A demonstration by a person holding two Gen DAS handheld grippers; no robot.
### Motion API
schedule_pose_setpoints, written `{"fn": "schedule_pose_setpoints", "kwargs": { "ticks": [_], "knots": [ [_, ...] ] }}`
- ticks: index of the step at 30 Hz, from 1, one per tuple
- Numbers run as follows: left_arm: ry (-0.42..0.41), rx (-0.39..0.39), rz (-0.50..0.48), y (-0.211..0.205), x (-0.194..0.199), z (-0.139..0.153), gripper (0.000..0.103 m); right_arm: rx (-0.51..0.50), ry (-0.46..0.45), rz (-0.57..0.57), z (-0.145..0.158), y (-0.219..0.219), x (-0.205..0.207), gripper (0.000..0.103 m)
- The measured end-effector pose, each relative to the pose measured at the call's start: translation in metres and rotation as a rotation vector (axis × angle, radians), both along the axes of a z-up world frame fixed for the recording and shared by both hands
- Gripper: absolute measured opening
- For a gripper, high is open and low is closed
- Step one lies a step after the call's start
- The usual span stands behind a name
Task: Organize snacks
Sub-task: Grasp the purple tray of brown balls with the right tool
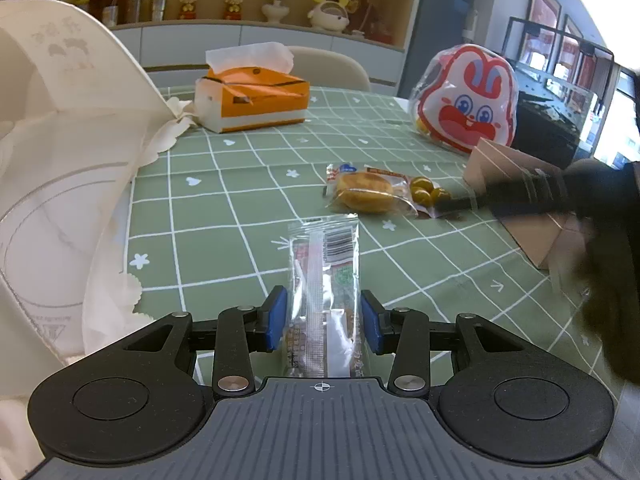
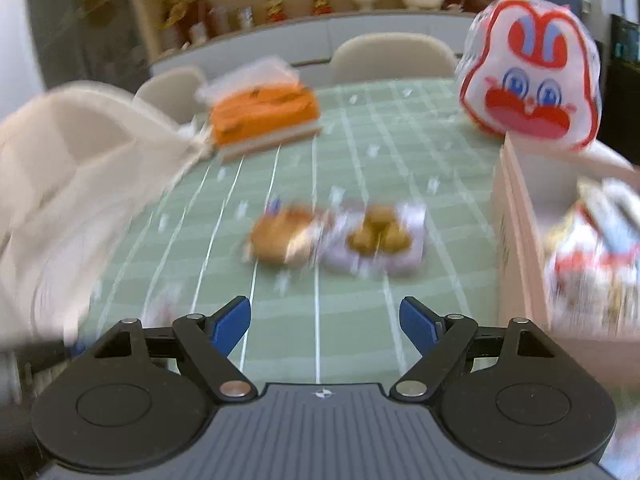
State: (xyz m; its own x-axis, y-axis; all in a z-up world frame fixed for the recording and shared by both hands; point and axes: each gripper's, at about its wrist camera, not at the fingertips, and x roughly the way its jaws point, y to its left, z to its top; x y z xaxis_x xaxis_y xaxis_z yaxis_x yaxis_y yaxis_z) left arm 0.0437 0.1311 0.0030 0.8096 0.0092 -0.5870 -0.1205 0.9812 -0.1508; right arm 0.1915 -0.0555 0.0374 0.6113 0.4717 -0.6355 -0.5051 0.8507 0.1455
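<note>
My left gripper (image 1: 324, 320) pinches a clear snack packet (image 1: 323, 276) between its blue pads. My right gripper (image 2: 325, 322) gapes wide, holding nothing. Ahead on the green checked tablecloth (image 1: 224, 208) lie a wrapped bun (image 1: 364, 192) and a pack of olives (image 1: 426, 196), just beside a cardboard box (image 2: 520, 240). An orange tissue box (image 1: 256, 96) sits farther back, with shelves of figurines (image 1: 240, 4) behind.

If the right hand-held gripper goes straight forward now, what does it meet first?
Probably the packet of small brown snacks, lying on the table ahead of the open right hand-held gripper; blur makes depth uncertain.
</note>
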Motion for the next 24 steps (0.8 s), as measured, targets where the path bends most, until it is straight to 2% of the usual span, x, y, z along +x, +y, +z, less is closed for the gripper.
{"fn": "schedule_pose_setpoints", "kwargs": {
  "ticks": [3,5,8,11,16,17,19,24],
  "knots": [
    [-0.001,0.0,0.0,0.0,0.0,0.0,0.045,-0.041,-0.005,-0.023,0.009,0.017,0.036,0.083],
    [-0.003,-0.005,0.0,0.001,-0.001,0.0,0.045,-0.074,-0.002,-0.08,0.006,0.025,0.061,0.083],
    [-0.004,-0.005,0.001,0.0,-0.001,0.0,0.045,-0.038,0.098,-0.162,-0.01,0.026,0.097,0.082],
    [-0.003,0.001,0.001,-0.001,-0.001,0.0,0.045,-0.045,0.15,-0.225,-0.029,0.028,0.115,0.075],
    [-0.002,0.011,0.0,-0.002,0.0,0.0,0.045,-0.073,0.13,-0.163,-0.034,0.033,0.103,0.073],
    [-0.002,0.012,-0.001,-0.002,0.0,0.0,0.045,-0.089,0.12,-0.146,-0.033,0.034,0.097,0.069],
    [-0.001,0.015,-0.002,-0.003,0.0,0.0,0.046,-0.124,0.105,-0.098,-0.032,0.037,0.086,0.052],
    [-0.001,0.011,-0.005,-0.002,0.001,0.0,0.046,-0.152,0.108,0.018,-0.026,0.028,0.043,0.051]
  ]
}}
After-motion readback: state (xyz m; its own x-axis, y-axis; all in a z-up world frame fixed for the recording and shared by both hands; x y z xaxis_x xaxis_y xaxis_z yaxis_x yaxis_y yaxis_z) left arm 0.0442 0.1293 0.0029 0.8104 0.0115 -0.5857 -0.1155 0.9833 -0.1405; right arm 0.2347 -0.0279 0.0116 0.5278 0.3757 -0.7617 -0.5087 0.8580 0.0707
